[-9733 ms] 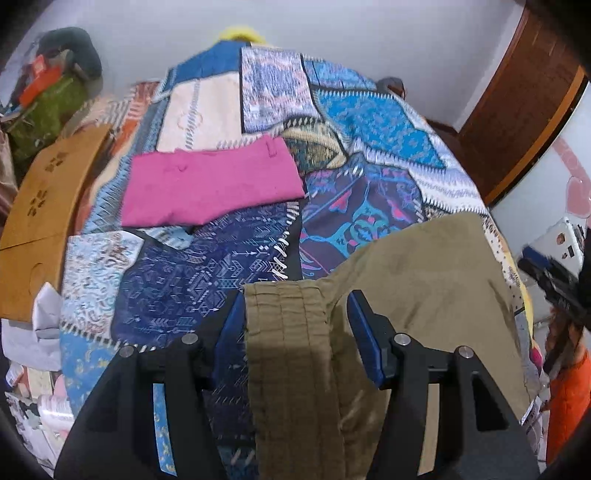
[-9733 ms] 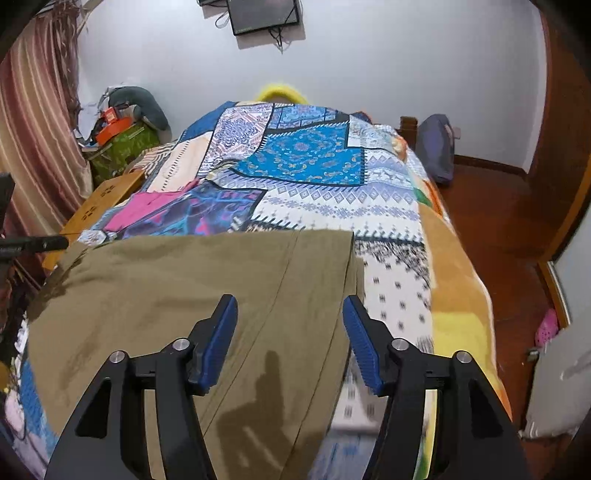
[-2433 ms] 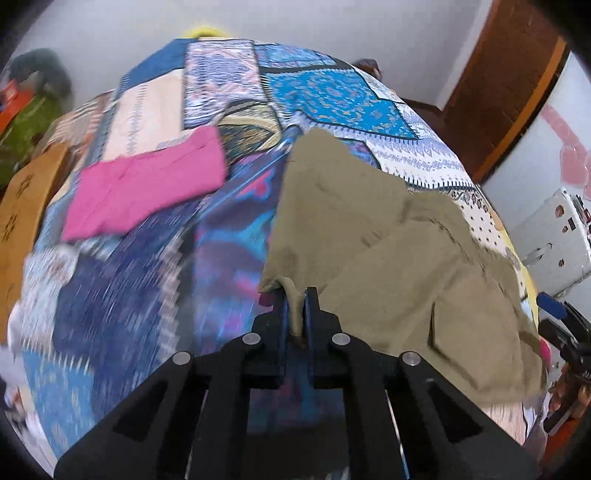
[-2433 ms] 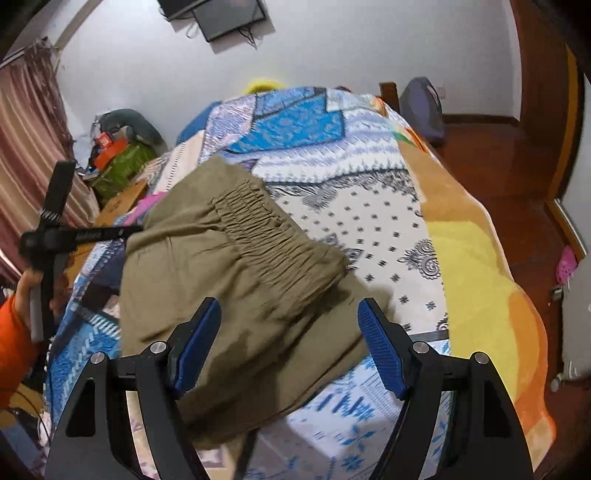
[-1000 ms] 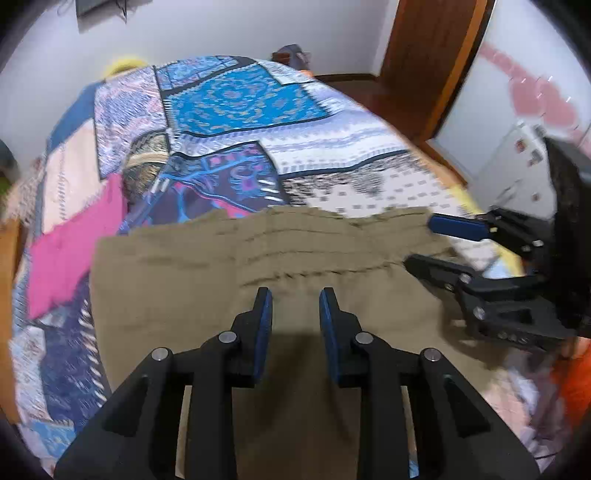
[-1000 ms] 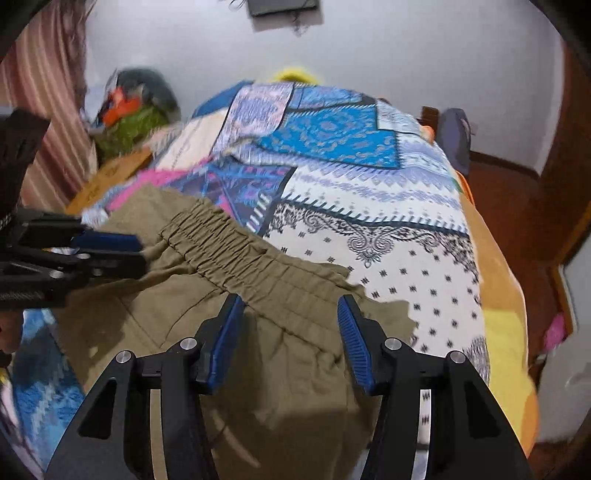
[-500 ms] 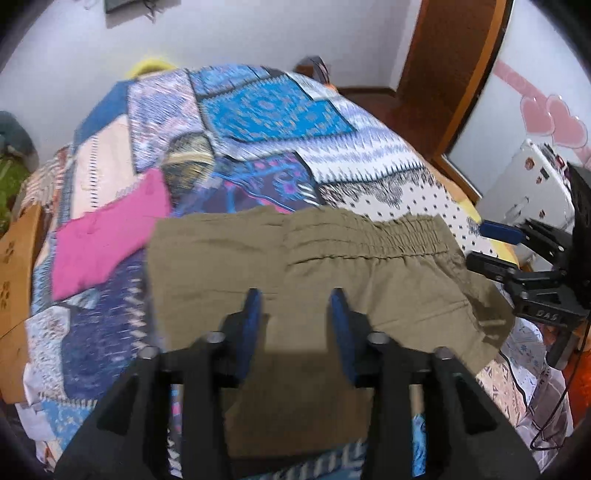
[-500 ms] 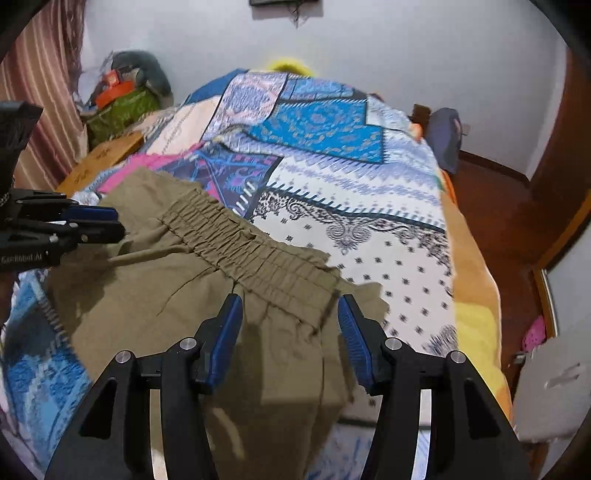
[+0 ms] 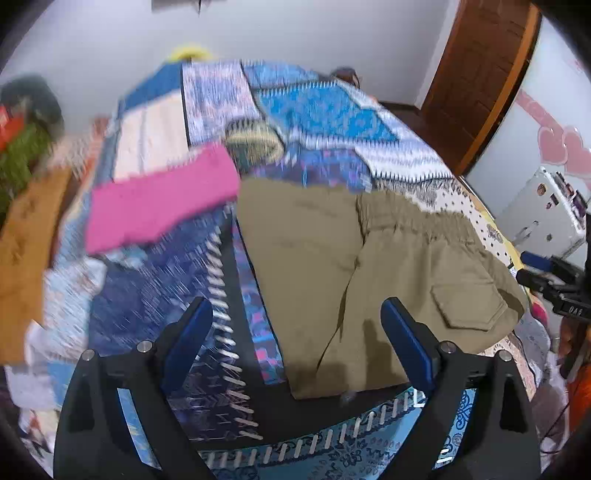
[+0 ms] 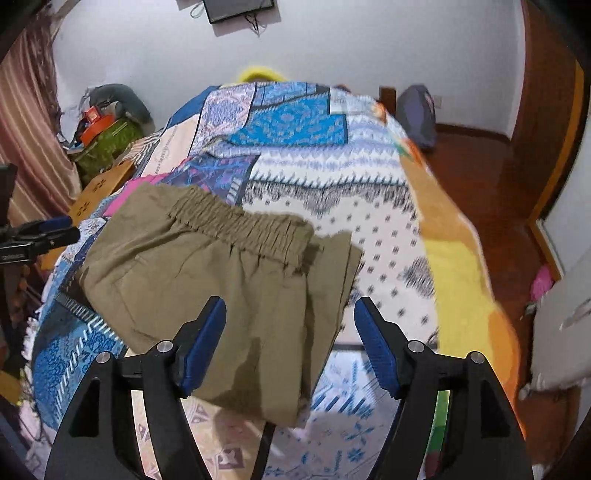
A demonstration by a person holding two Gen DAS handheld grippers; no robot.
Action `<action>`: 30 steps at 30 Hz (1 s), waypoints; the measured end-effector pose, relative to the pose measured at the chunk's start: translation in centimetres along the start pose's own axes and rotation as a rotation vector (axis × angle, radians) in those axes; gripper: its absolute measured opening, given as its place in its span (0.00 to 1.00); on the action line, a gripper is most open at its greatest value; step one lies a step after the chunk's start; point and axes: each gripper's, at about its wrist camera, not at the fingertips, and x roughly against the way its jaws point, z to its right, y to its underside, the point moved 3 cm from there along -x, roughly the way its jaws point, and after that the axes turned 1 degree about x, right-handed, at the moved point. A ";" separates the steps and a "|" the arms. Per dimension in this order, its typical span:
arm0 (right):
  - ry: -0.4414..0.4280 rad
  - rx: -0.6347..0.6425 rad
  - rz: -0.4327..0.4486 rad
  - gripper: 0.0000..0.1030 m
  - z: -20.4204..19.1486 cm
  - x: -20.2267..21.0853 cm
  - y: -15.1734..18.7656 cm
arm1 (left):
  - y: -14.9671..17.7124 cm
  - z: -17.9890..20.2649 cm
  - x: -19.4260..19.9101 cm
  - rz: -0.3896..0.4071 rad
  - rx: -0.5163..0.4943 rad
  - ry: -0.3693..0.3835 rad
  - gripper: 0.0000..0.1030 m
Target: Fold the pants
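Patchwork bedspread (image 10: 369, 206) carries folded olive pants (image 10: 221, 266), pink cloth (image 9: 159, 203) beside. Left tool (image 9: 295, 339) apart, empty. Right tool (image 10: 290, 343) apart, empty.

A bed covered by a patchwork quilt (image 9: 325, 110) in blue, white and purple prints stretches ahead of the tongs. A folded pink garment (image 9: 159, 203) lies on it, ahead and to the left. Farther left stands a tan cardboard box (image 9: 22, 251). A brown wooden door (image 9: 484, 74) stands ahead to the right, beside a white appliance (image 9: 546, 218). A dark wall-mounted screen (image 10: 240, 9) hangs high ahead.
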 end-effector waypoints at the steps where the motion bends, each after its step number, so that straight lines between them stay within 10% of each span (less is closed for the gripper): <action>1: -0.003 -0.021 -0.025 0.67 0.2 -0.8 0.8 | 0.2 -0.2 -0.6 -0.018 0.016 0.016 0.90; 18: -0.161 -0.160 -0.114 0.70 3.0 -6.8 1.0 | -1.9 1.9 -6.4 -0.078 0.003 0.132 0.73; 30: -0.197 -0.141 -0.071 0.14 3.8 -6.4 -0.5 | -3.2 4.0 -5.4 -0.036 -0.077 0.091 0.18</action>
